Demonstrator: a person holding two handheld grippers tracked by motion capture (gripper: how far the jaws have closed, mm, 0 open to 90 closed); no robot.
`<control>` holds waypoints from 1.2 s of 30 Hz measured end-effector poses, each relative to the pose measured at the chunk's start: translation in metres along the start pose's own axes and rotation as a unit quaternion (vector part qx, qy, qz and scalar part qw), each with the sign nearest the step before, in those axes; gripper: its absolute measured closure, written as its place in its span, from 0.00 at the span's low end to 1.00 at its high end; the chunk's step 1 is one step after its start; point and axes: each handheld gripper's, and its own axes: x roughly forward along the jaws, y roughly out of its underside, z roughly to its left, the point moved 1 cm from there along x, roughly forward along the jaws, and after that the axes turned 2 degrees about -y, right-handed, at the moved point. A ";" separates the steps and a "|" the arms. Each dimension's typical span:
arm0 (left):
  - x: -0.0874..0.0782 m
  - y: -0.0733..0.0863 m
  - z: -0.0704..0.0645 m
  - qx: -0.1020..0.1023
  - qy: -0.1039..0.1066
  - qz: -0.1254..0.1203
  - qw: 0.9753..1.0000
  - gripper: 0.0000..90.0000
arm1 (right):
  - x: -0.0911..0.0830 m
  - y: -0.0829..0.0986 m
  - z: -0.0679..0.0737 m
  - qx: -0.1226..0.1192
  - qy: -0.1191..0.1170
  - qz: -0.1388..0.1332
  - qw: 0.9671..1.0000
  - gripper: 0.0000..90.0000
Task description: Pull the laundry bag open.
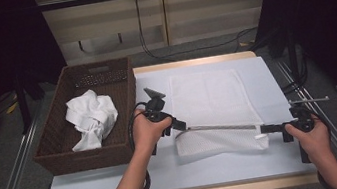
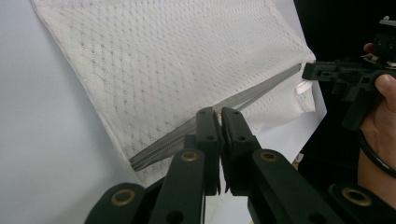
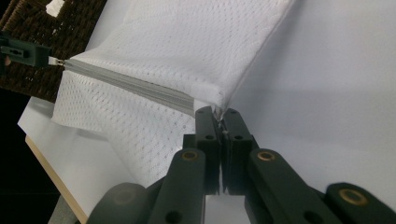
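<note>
A pale blue-grey table top (image 1: 118,180) stands in a dim room, with dark curtains at either side and a light panelled wall behind. A white mesh laundry bag (image 1: 210,99) lies flat across the middle of the table, its near edge lifted and pulled taut between the two grippers. Along that edge runs a grey zipper (image 1: 219,127), closed over the stretch that shows. The left gripper (image 1: 179,124), held in the person's left hand (image 1: 146,130), has its jaws clenched on the zipper's left end; in the left gripper view the jaws meet over the zipper tape (image 2: 187,128). The right gripper (image 1: 264,129), held in the right hand (image 1: 312,136), has its jaws pressed together on the bag's right corner (image 3: 219,100). A dark wicker basket (image 1: 57,141) sits at the table's left edge, just beside the left hand, and holds a crumpled white cloth (image 1: 91,117).
</note>
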 end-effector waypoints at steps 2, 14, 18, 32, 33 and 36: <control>-0.001 0.000 0.000 0.001 -0.002 0.000 1.000 0.96 | 0.000 0.000 0.000 0.000 0.002 0.001 1.000 0.97; -0.004 0.001 0.002 -0.005 0.002 -0.003 1.000 0.96 | 0.000 0.000 0.000 0.001 0.002 0.000 1.000 0.97; -0.006 0.001 0.002 -0.004 -0.002 -0.004 1.000 0.96 | 0.000 0.000 0.000 -0.002 0.000 -0.001 1.000 0.97; -0.012 0.001 0.003 -0.001 -0.003 -0.001 1.000 0.96 | 0.000 0.000 0.001 -0.005 0.001 0.000 1.000 0.97; -0.012 0.000 0.003 -0.001 -0.002 0.000 1.000 0.96 | 0.000 0.000 0.001 -0.007 0.002 0.000 1.000 0.97; -0.013 0.000 0.003 -0.003 0.000 -0.001 1.000 0.96 | 0.000 0.000 0.001 -0.006 0.001 0.001 1.000 0.97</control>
